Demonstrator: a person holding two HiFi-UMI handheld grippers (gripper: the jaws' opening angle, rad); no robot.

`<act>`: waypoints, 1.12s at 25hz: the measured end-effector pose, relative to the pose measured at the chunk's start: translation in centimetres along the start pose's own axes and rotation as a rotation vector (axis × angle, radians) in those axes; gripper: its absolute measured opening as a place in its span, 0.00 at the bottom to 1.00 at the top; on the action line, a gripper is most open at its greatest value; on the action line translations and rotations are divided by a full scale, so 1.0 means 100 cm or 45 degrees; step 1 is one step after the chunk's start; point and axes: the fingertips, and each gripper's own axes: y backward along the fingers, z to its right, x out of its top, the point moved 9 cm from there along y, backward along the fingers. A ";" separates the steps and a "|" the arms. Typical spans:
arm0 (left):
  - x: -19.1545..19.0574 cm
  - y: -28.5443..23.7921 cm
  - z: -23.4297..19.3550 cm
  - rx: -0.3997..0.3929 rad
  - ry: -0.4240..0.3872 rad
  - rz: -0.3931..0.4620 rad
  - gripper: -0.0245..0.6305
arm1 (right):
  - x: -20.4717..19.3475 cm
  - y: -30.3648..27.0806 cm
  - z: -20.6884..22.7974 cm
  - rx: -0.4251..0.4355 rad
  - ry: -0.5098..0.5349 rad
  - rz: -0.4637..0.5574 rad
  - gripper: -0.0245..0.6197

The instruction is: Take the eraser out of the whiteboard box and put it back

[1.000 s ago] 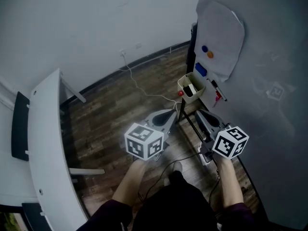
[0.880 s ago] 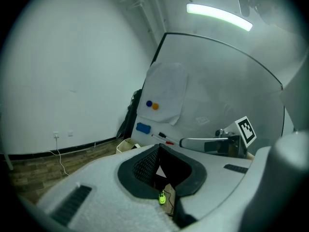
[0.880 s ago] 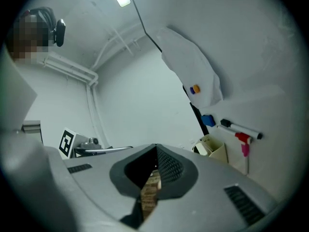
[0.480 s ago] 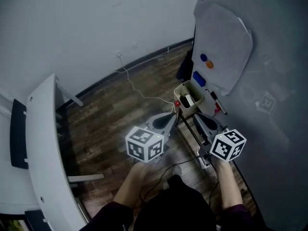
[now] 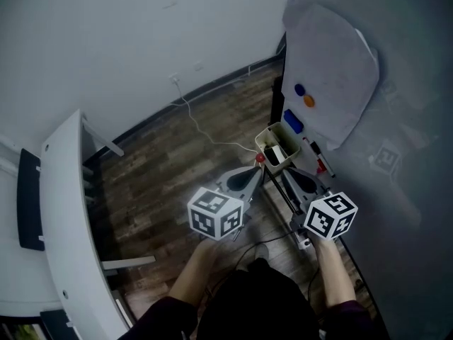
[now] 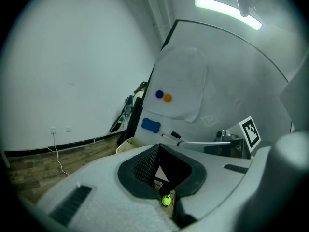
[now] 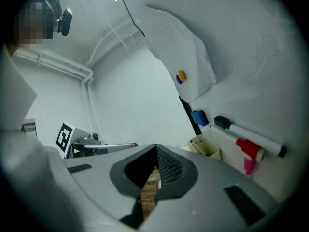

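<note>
I read both pairs of jaws as pressed together with nothing in them. On the left gripper (image 6: 159,148) the dark pads meet at the tip, and only floor shows through the gap behind them. The right gripper (image 7: 156,147) looks just the same.

From the head view, the left gripper (image 5: 248,176) and right gripper (image 5: 297,177) sit side by side, both pointing at the box (image 5: 263,142) and both short of it. The cream box hangs at the bottom edge of the whiteboard (image 5: 403,126). Inside it lies a dark thing with a pale face, which I take for the eraser (image 5: 273,154). It is still in the box, untouched.

So I judge this to be the approach, before any pick. Next, one gripper has to spread its jaws, and the right one looks the better placed. It must come in over the rim from above and close on the eraser's narrow sides. The box is tight, so a jaw may catch the wall or knock the box where it hangs.

On the whiteboard above the box are a blue block (image 5: 294,121), two round magnets (image 5: 304,95), a pale sheet (image 5: 333,62) and markers (image 5: 318,149) just beside the box.

Below is a dark wooden floor (image 5: 163,168) with a white cable (image 5: 205,134) trailing across it to the plain white wall (image 5: 106,27). A long white table (image 5: 64,211) stands well apart on my left.
</note>
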 end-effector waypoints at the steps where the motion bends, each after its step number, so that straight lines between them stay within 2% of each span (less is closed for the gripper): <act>1: 0.001 -0.001 -0.001 0.000 -0.008 0.009 0.04 | 0.000 -0.002 0.001 -0.007 0.008 0.002 0.04; 6: -0.002 -0.014 -0.011 -0.008 -0.050 0.013 0.04 | -0.006 -0.012 0.008 -0.086 0.106 -0.007 0.05; 13: -0.018 -0.030 -0.030 -0.054 -0.031 -0.056 0.04 | -0.025 -0.026 0.032 -0.205 0.093 0.008 0.05; 18: -0.027 -0.037 -0.038 -0.092 -0.012 -0.087 0.05 | -0.034 -0.033 0.041 -0.242 0.086 0.035 0.15; 25: -0.033 -0.042 -0.050 -0.122 0.012 -0.118 0.05 | -0.038 -0.054 0.043 -0.310 0.212 -0.007 0.28; 28: -0.032 -0.044 -0.056 -0.125 0.018 -0.119 0.05 | -0.039 -0.060 0.046 -0.336 0.239 -0.020 0.28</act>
